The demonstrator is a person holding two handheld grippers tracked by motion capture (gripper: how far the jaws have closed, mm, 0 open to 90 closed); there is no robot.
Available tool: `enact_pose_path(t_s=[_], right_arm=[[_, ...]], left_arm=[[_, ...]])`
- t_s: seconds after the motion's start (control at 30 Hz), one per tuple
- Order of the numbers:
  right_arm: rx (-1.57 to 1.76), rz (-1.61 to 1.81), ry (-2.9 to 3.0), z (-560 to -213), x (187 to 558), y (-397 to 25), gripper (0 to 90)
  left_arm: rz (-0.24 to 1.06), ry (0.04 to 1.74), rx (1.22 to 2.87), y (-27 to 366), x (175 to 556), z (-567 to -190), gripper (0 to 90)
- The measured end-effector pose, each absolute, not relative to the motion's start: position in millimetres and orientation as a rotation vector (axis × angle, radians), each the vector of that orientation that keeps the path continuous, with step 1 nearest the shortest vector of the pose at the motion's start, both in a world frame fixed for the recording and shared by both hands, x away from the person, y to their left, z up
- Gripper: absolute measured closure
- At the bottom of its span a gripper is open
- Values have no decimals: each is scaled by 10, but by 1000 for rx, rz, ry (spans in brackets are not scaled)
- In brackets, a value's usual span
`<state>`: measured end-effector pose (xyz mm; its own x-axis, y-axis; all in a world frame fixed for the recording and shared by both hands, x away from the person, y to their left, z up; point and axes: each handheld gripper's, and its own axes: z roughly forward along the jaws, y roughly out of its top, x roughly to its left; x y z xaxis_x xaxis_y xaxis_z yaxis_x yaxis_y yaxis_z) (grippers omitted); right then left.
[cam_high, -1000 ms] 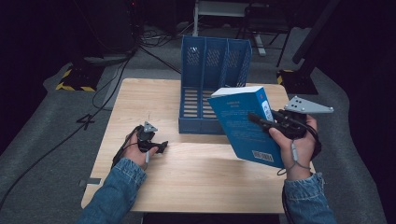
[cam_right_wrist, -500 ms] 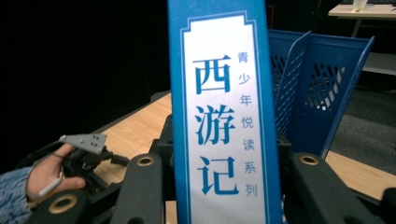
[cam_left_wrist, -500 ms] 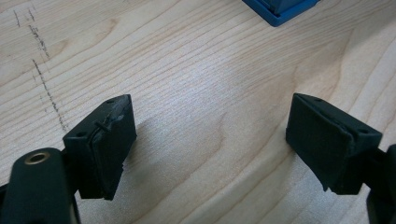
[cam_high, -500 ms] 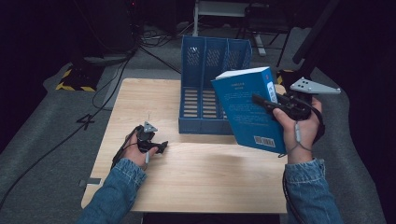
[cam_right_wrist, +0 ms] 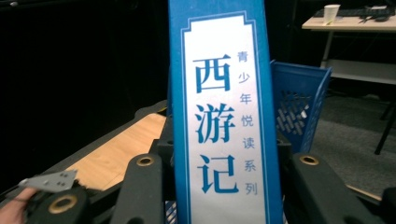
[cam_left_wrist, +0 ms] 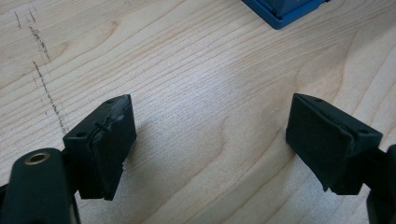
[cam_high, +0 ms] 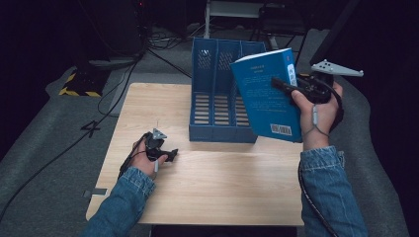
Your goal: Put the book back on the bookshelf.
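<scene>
The right gripper is clamped on the spine of a blue book, held upright in the air just in front of the rack, while the left gripper rests on the desk, jaws apart

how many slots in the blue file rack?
3 in the blue file rack, side by side: left, middle, right. The blue book held by the right tool covers part of the right one; more could be hidden.
</scene>
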<state>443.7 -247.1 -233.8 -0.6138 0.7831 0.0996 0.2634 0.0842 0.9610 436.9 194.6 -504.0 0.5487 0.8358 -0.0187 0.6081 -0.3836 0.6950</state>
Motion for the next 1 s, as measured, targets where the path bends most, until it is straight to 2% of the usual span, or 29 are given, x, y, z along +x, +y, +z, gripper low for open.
enact_pose_path(t_s=[0.5, 1.0], right_arm=[[1113, 1516, 1848, -2279, 4896, -2597, 621], [1280, 1481, 1735, -2434, 5223, -2658, 620]], left_arm=[[416, 1161, 2110, 1967, 4381, -5038, 168], [440, 1157, 2125, 1944, 4372, -5041, 168]])
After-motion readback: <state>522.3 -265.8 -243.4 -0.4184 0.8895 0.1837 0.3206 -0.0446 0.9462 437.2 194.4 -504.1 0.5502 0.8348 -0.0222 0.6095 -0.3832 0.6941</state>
